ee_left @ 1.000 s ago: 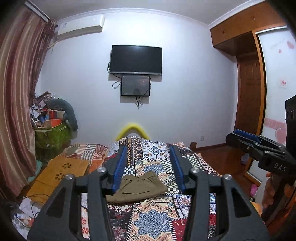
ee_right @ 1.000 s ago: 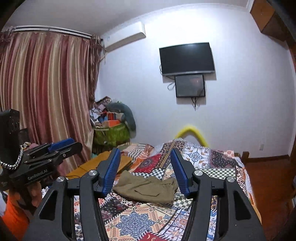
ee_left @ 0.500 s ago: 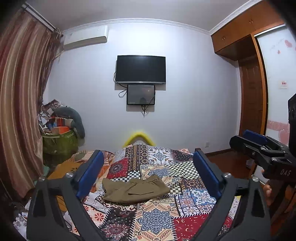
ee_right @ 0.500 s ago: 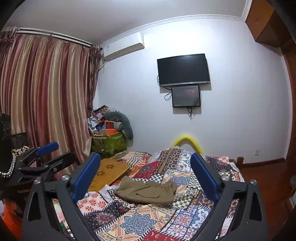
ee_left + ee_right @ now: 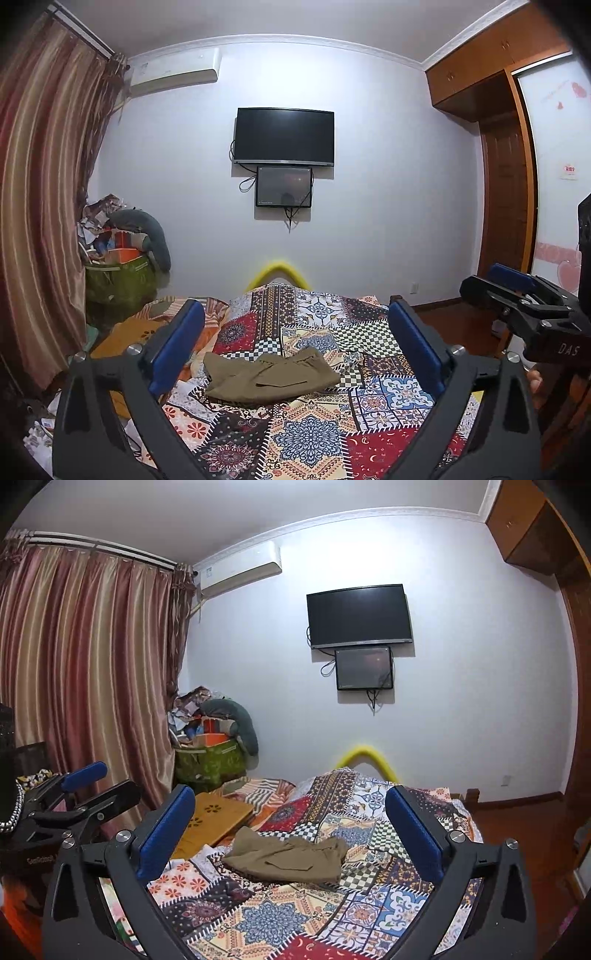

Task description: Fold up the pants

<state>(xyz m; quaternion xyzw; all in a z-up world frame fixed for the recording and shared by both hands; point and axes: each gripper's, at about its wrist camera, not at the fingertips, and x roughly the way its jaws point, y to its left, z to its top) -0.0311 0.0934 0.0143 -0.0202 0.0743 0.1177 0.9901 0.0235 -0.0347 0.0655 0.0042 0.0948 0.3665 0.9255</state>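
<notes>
Olive pants lie crumpled on patchwork quilt of bed, mid-bed, waistband end toward right; nothing touching them; left gripper held above near end of bed, jaws wide apart, empty, pants seen between blue pads but farther off; right gripper alongside, jaws likewise wide apart, empty; wooden lap tray left of pants; television on far wall; striped curtain at left.
</notes>
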